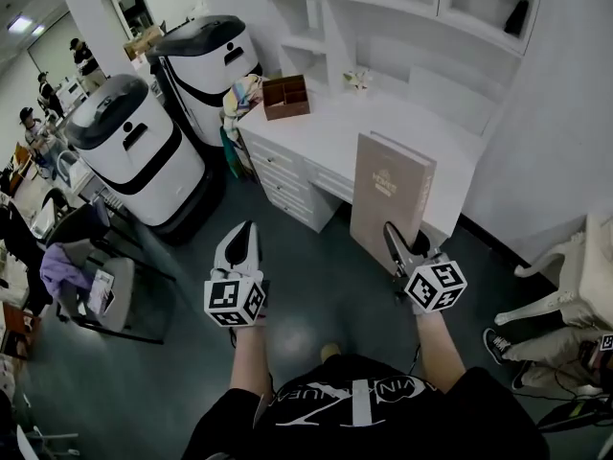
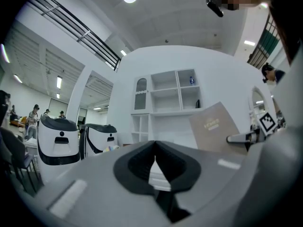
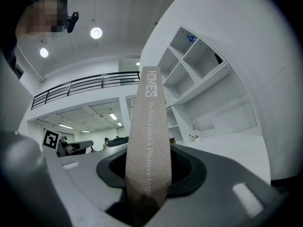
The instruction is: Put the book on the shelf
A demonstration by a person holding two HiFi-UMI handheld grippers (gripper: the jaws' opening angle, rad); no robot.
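1. Dark grey-green floor (image 1: 316,295) lies underfoot, and both handheld grippers are out in front over it.
2. Nearest on the left, the white-jawed left gripper (image 1: 239,241) has its jaws together with nothing between them. It sits well to the left of the book.
3. On the right, the right gripper (image 1: 393,238) is clamped on the lower edge of the tall tan hardcover book (image 1: 388,195), its jaws kept partly apart by the book's thickness. In the right gripper view the lettered spine (image 3: 147,141) rises straight up out of the jaws.
4. The book's long axis stands upright, its cover facing the person. It is carried in the air near the front of the white desk (image 1: 326,132).
5. Farthest, the white shelf unit (image 1: 402,12) stands at the back of the desk, ahead of and above the book. Its open compartments (image 3: 201,70) lie up and to the right of the spine.
6. As I judge it, the right hand is the nearer one, and the book must travel forward over the desk and upward.
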